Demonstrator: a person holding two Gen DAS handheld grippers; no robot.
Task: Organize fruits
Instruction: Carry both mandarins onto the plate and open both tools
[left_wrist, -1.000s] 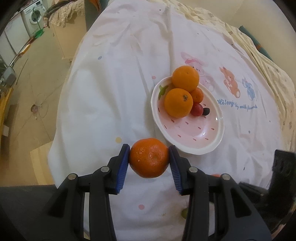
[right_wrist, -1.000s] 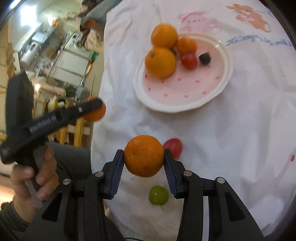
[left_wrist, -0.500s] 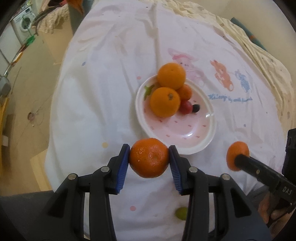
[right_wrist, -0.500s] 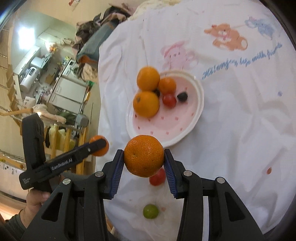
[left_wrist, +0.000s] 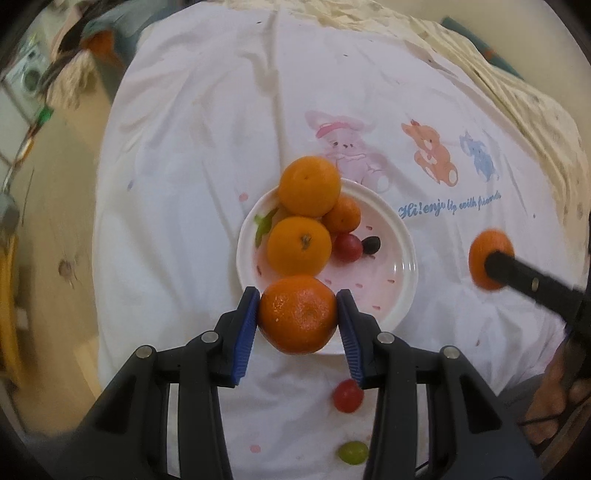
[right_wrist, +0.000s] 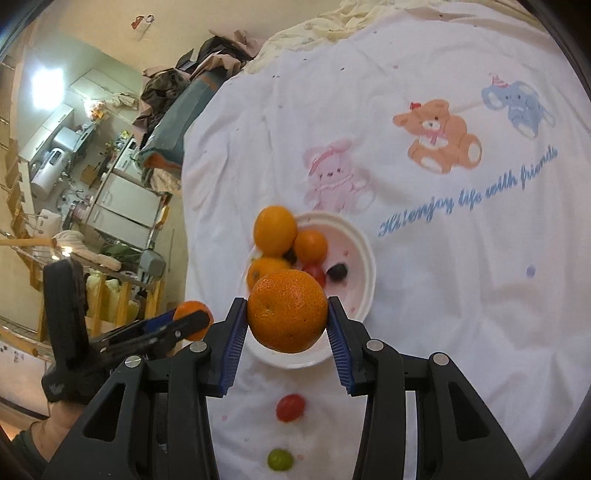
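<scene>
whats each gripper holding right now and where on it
Each holds a round orange mandarin across its sides between blue-padded jaws: left gripper one mandarin, right gripper another.

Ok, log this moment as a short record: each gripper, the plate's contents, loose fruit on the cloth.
left gripper: shut on an orange, over the plate's near rim
right gripper: shut on a second orange, also by the near rim
plate: three oranges, one red tomato, one dark grape
loose on cloth: red tomato, green grape, both nearer the person than the plate
cloth: white, cartoon animals printed
</scene>
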